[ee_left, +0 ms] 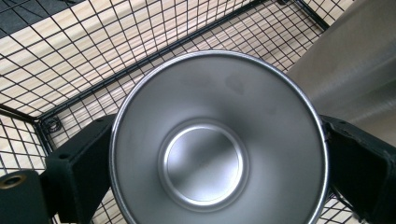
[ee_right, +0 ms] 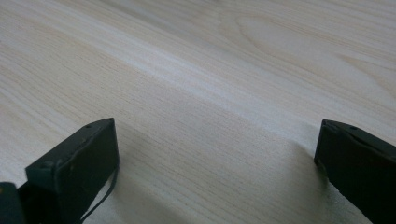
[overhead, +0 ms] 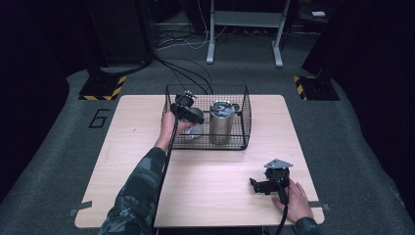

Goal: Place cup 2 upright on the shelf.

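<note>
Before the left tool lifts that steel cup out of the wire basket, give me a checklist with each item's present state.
1. Left tool clamps the steel cup, one jaw on each side: ok.
2. Cup interior holds nothing: ok.
3. Cup is off the basket floor: cannot tell.
4. Tall lidded tumbler stands close beside the cup in the wire basket; room to lift without bumping it: cannot tell.
5. Right tool is open, holding nothing, over bare table, away from the basket: ok.
</note>
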